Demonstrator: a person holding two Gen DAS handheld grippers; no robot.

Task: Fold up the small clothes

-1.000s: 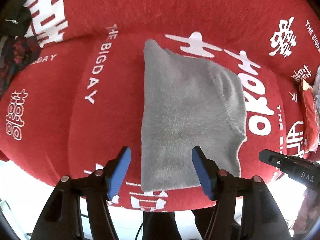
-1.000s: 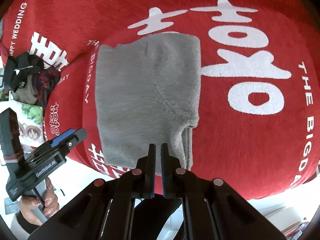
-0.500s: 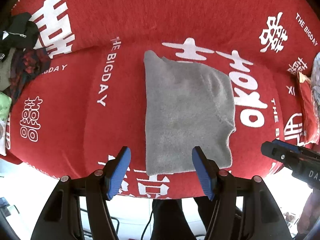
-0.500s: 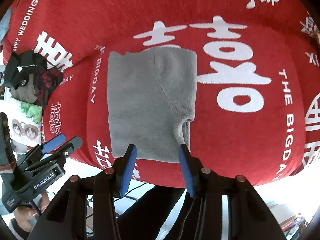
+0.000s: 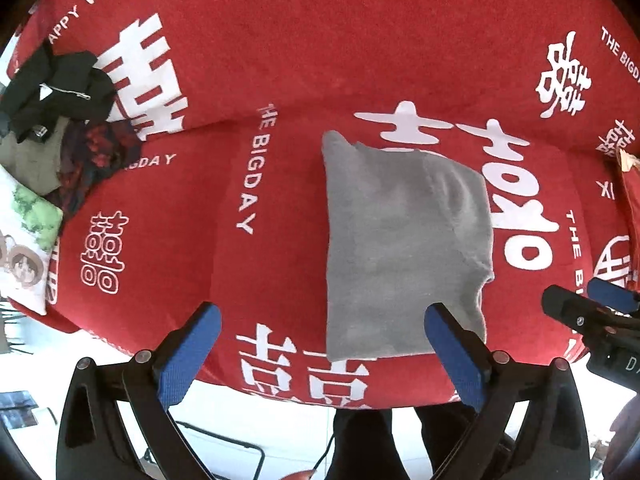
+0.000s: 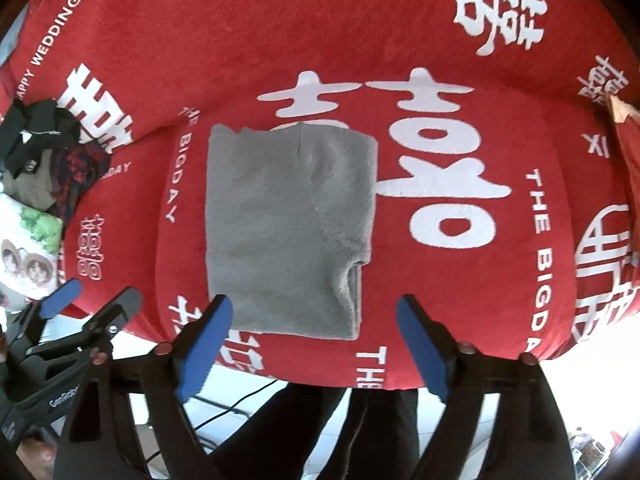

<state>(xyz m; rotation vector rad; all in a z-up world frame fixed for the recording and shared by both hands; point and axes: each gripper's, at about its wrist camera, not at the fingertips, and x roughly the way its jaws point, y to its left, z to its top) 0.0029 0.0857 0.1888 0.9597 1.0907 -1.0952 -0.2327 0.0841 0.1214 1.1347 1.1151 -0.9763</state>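
Note:
A grey fleece garment point(image 5: 404, 248) lies folded into a flat rectangle on the red sofa seat; it also shows in the right wrist view point(image 6: 288, 232). My left gripper point(image 5: 324, 350) is open and empty, held above the sofa's front edge, near the garment's near edge. My right gripper point(image 6: 316, 344) is open and empty, held off the garment's near edge. Each gripper shows at the edge of the other's view: the right one point(image 5: 592, 320), the left one point(image 6: 80, 312).
The red sofa cover point(image 5: 280, 60) has white lettering. A pile of dark clothes point(image 5: 60, 112) lies at the left end beside a printed cushion point(image 5: 24, 240). Another red cushion point(image 5: 632, 208) stands at the right. White floor lies below the sofa's front edge.
My right gripper has opened and let go of the garment's near right corner. Both grippers have drawn back from the sofa, so the garment looks smaller.

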